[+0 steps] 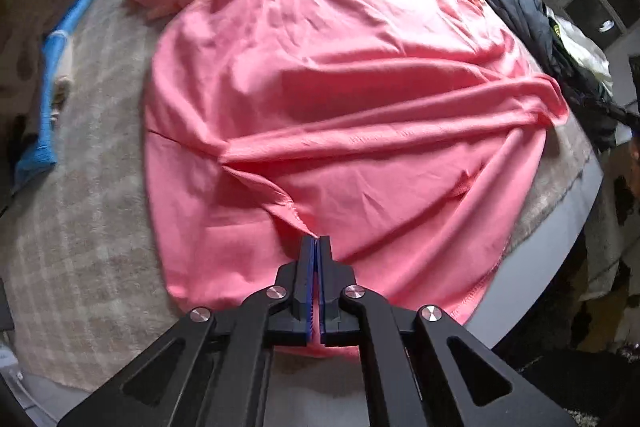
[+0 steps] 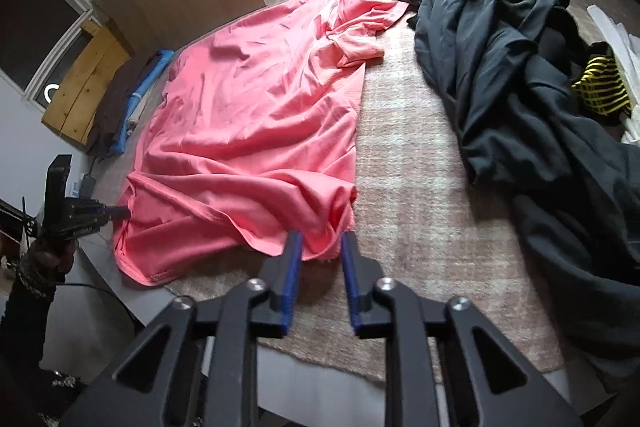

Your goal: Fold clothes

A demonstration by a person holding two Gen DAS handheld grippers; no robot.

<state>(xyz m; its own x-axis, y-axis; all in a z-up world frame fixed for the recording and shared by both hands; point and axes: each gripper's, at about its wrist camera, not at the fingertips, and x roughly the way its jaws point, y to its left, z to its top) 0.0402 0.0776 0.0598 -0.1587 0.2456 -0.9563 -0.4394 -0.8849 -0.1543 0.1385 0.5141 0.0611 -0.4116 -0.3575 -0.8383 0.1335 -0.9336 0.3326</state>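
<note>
On the beige checked blanket (image 2: 420, 187) that covers the grey surface (image 1: 560, 267), a coral-pink knit T-shirt (image 1: 320, 67) lies spread out, creased, with its hem toward the near edge and its sleeves and collar at the far end. Its long axis runs away from both grippers, from hem to collar.

Left gripper (image 1: 318, 237): the fingers are fully closed. A small fold of the pink hem is pinched at their tips, and pink cloth also shows in the slit between the blue pads. The right wrist view shows this gripper (image 2: 120, 213) at the shirt's left hem corner, with the person's hand behind it. It points steeply down at the cloth.

Right gripper (image 2: 320, 247): the fingers stand partly apart. The right hem corner of the shirt lies just ahead of them and partly in the gap between the tips, but the pads do not press on it. This gripper points down at a shallower angle than the left one.

Judgement: the controlling relation is that the two hem corners lie across the near edge, one at each gripper, while the shirt body extends straight ahead. The left corner is secured; the right corner is not. The right fingers probably need to close on that corner before the hem can be carried along the long axis.

A pile of dark grey-blue garments (image 2: 520, 67) lies to the right of the shirt, apart from it. A folded blue cloth (image 1: 56, 75) lies to the left.
</note>
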